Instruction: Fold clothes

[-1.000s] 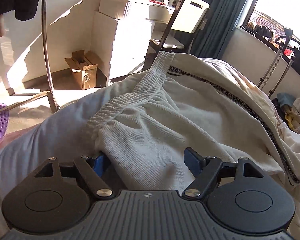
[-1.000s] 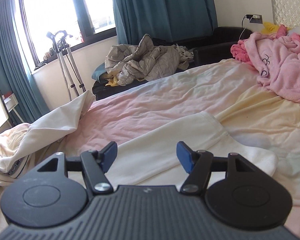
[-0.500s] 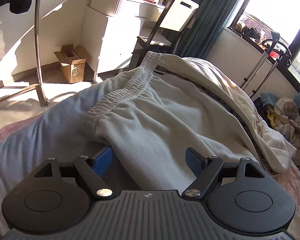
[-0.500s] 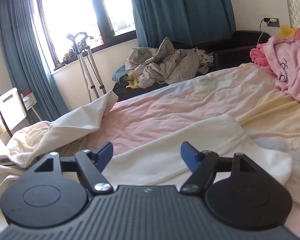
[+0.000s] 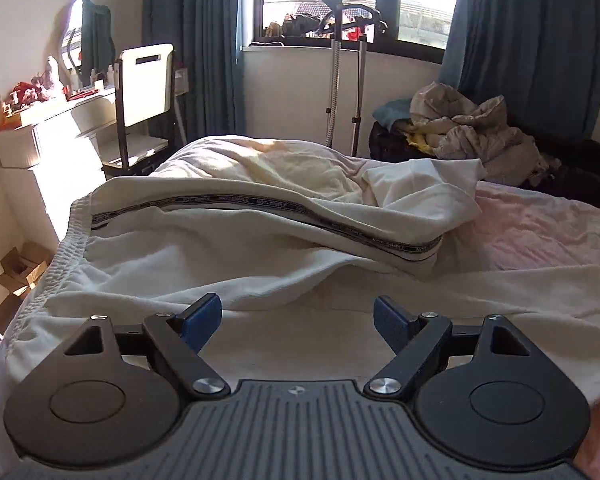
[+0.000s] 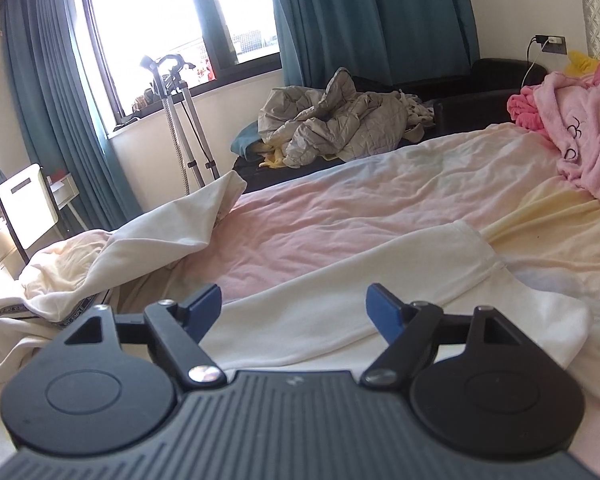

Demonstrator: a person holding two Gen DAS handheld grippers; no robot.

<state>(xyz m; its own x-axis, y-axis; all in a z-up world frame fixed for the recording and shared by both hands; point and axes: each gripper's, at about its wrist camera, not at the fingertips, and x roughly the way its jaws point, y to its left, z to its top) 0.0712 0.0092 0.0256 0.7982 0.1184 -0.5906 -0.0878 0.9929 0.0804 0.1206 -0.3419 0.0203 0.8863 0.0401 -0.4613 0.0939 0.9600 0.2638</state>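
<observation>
Folding has barely begun: your left tool [image 5: 298, 318] and right tool [image 6: 294, 306] are opening, gripping nothing, with the trousers [image 5: 228, 248] sprawled unfolded on the bed [image 6: 380, 208] ahead.

Soft, matt cream sweatpants [image 5: 228, 264] of ribbed knit cloth lie beyond the left gripper [image 5: 298, 320], whose matt black plastic arms carry blue pads and shiny metal screws; its jaws are opening, with no cloth pressed between them. A woven black tape with pale lettering [image 5: 284, 210] runs along the trouser leg ahead of the fingers. Beyond the right gripper [image 6: 294, 307], also opening over smooth cream fabric, spreads a crumpled pastel cotton bedsheet [image 6: 340, 216]. Far right of its fingers sits a fluffy pink fleece blanket [image 6: 580, 128].
</observation>
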